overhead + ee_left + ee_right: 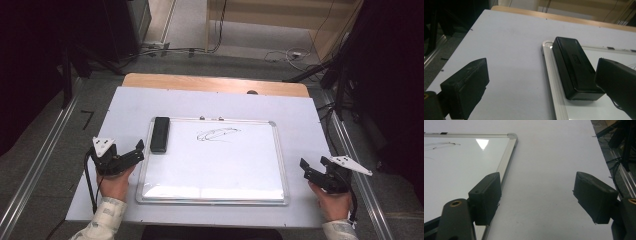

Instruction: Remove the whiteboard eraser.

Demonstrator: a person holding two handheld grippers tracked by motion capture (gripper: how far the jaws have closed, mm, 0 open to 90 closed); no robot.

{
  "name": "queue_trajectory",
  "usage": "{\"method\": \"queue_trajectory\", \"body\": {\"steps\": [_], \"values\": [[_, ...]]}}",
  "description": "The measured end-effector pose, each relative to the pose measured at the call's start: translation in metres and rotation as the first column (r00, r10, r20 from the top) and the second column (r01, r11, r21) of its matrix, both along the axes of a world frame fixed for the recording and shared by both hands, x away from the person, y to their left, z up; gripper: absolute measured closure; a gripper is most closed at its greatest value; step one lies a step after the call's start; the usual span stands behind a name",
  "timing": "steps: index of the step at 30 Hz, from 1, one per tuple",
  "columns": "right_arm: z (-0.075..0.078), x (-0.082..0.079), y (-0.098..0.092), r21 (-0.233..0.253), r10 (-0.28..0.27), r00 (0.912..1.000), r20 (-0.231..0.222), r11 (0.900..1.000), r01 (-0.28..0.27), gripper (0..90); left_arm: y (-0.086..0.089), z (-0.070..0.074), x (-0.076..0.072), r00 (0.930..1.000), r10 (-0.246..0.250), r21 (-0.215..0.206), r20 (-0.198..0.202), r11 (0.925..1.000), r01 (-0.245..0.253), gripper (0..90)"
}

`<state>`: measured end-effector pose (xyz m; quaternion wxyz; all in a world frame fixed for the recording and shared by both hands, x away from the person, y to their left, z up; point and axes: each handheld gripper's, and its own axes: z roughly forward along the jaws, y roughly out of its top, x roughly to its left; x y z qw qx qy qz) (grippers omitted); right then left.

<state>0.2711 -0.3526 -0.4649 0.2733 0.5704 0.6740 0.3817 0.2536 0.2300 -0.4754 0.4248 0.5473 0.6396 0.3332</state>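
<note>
A whiteboard [215, 167] with a silver frame lies flat in the middle of the table, with a black scribble [217, 134] near its top. Resting on its top left corner is a black eraser [160, 134]. My left gripper [122, 150] sits just left of the board, open and holding nothing. In the left gripper view the eraser [574, 65] lies ahead, close to the right-hand jaw of the left gripper [541, 75]. My right gripper [314, 162] hovers off the board's right edge, open and empty. In its own view the right gripper [537, 187] has the board's frame [506, 157] beside one jaw.
A white sheet [300, 110] covers the tabletop, and a wooden strip [200, 82] shows along the far edge. Metal rails [45, 160] run along both sides on the floor. Cables [290, 55] lie on the floor beyond the table. Dark stands flank the table.
</note>
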Motion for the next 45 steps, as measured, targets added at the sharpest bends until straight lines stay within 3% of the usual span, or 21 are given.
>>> {"method": "queue_trajectory", "body": {"steps": [4,9,13,22,29,33,40,45], "values": [[0.001,0.0,0.0,-0.001,-0.011,0.9998,-0.014,1.0,0.011,21.6,-0.002,-0.002,0.001,0.9994,-0.009,0.021,-0.032,0.9997,0.01,0.7],[0.0,-0.001,0.006,-0.02,-0.007,0.9997,-0.025,1.0,0.006,21.6,-0.004,-0.006,0.008,0.9983,-0.034,-0.013,-0.048,0.9994,0.034,2.5],[-0.002,0.0,0.011,-0.013,-0.012,0.9991,-0.04,1.0,0.012,21.5,-0.006,-0.001,0.011,0.9991,-0.033,-0.045,-0.029,0.9985,0.031,2.6],[-0.002,-0.003,0.012,-0.02,-0.012,0.9991,-0.04,1.0,0.011,21.5,-0.01,0.001,0.019,0.9988,-0.022,-0.029,-0.044,0.9994,0.02,2.6],[-0.003,-0.001,0.011,-0.023,-0.016,0.9989,-0.045,1.0,0.015,21.5,-0.019,0.0,0.025,0.9967,-0.05,-0.006,-0.063,0.9987,0.05,3.8],[-0.004,-0.001,0.012,-0.025,-0.018,0.9986,-0.049,1.0,0.017,21.5,-0.023,0.003,0.029,0.9976,-0.047,0.017,-0.051,0.9987,0.048,4.3],[-0.004,-0.005,0.012,-0.022,-0.025,0.9983,-0.053,0.999,0.024,21.6,-0.029,0.004,0.04,0.9959,-0.034,0.041,-0.084,0.9985,0.037,5.4],[-0.004,-0.005,0.011,-0.029,-0.024,0.9982,-0.055,0.999,0.023,21.6,-0.033,0.006,0.048,0.9957,-0.018,0.028,-0.091,0.9994,0.021,5.8]]}}
